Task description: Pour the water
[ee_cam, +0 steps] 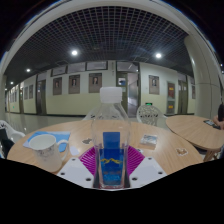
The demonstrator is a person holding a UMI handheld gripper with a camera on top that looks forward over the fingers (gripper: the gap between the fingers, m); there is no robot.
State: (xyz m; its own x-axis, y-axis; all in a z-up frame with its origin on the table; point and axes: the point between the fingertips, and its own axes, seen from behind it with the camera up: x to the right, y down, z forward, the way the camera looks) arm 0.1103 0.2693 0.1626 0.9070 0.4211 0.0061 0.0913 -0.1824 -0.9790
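Observation:
A clear plastic water bottle (111, 125) with a blue label and a white cap stands upright between my fingers. My gripper (111, 160) is shut on it, the magenta pads (90, 158) pressing on both sides of the label. A white mug (45, 146) with a handle sits on the wooden table (165, 145), ahead and to the left of the fingers. The bottle's lower end is hidden below the fingers.
A clear glass or plastic cup (148, 116) stands further back on the table, right of the bottle. A second wooden table (195, 128) lies to the right. Beyond is a long corridor with framed pictures on the wall.

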